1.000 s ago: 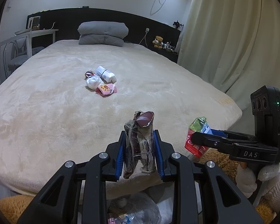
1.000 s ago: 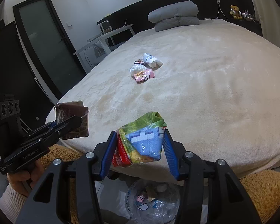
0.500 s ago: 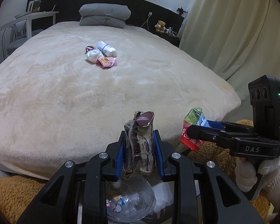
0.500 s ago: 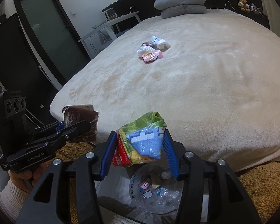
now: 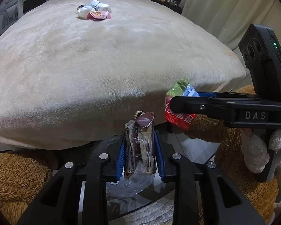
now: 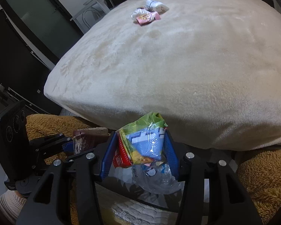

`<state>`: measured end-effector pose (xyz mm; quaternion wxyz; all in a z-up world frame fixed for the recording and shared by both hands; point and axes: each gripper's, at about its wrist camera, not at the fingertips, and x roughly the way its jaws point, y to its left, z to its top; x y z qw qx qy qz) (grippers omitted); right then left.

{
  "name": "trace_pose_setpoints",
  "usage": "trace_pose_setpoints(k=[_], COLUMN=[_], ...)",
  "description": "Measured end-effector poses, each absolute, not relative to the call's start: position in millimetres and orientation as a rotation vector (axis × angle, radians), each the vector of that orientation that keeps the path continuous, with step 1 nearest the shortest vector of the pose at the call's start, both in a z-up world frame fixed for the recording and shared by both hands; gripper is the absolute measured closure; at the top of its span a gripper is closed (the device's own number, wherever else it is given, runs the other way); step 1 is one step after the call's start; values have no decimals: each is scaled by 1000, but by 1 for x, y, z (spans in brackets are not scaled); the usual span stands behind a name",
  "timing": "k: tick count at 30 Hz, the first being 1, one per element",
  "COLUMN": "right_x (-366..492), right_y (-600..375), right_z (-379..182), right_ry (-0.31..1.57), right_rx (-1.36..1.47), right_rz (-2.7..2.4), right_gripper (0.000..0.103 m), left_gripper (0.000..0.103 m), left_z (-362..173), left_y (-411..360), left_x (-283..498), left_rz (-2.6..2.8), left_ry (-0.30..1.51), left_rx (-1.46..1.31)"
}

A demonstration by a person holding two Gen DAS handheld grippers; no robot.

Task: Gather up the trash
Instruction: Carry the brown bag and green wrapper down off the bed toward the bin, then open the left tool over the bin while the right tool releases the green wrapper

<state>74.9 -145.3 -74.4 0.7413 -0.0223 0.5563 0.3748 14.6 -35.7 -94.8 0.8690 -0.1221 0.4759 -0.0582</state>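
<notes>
Crinkled brown-and-clear plastic makes up the wrapper (image 5: 139, 142) pinched upright between the blue pads of the left gripper (image 5: 139, 150), whose jaws stand narrow and press on both its sides; its torn maroon top flap curls over above the pads. Just to the right, the right gripper (image 6: 138, 150) clamps a puffy snack bag (image 6: 142, 140), green at the crumpled top, pale blue with white marks across the front, red with white lettering along its left edge. Both grippers hang off the near edge of the bed (image 5: 103, 65), above a clear plastic bag (image 6: 155, 176) that lies on a dark glass surface (image 6: 121, 185) and already contains printed scraps. Far up the cream blanket, more litter sits in a tight cluster (image 5: 94, 11): a white roll, a crumpled white wad and a pink packet, touching one another. A white-gloved hand (image 5: 256, 153) grips the right gripper's handle.
</notes>
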Motion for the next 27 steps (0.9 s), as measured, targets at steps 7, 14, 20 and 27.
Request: trace_pose_setpoints(k=[7,14,20,27], right_x=[77,76,74,71], right_y=[-139,-131,-125,-116], right_z=[-101,-129,-146,-160], right_ry=[1328,1437,1524,1596], right_rx=[-86,-135,-148,-164], right_rz=[782,725,694,675], right_gripper=[53,53,53,53], left_gripper=[76,76,76,75], left_z=[-121,-145,-166,-184], left_y=[-33,-32,-30,-30], left_x=[22,33,45,49], left_rz=[-119,-111,-93,-72], left_ry=[1117,1221,1309,1375], left_rx=[-289,-309,-351,-339])
